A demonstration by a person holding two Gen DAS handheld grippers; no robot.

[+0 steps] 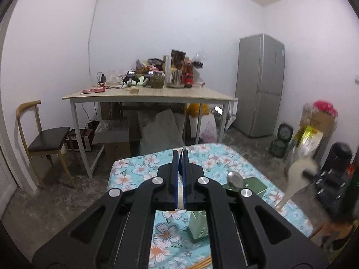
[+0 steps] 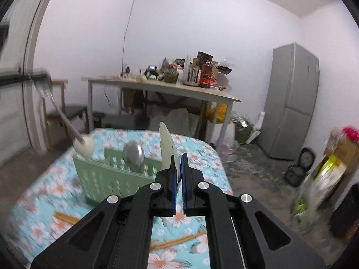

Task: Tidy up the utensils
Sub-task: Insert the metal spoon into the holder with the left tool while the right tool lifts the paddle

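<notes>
Green basket (image 2: 116,179): stands on the floral cloth (image 2: 197,154) of the near table. The right wrist view shows its slotted side and open top; the left wrist view shows only a corner under the gripper body.
Metal spoon (image 2: 133,154): stands in the basket, bowl upward, seen in both views.
Left gripper (image 1: 181,154): jaws pressed together on a thin strip seen edge-on between the blue pads; its own view does not show what the strip is.
Cream-handled utensil (image 2: 84,145): only the right wrist view shows it whole. The blurred left gripper holds the metal end and the cream handle hangs at the basket's left rim; whether it touches the rim cannot be told.
Right gripper (image 2: 178,159): clamped on the white spoon (image 2: 167,143), which sticks up past the fingertips and leans left, above the cloth just right of the basket.
Chopsticks (image 2: 177,239): lie loose on the cloth, near the cameras.
Far table (image 1: 148,95): cluttered with bottles and packets, well apart.
Fridge (image 1: 260,85): grey, in the right corner.
Chair (image 1: 44,134): clear only in the left wrist view.
</notes>
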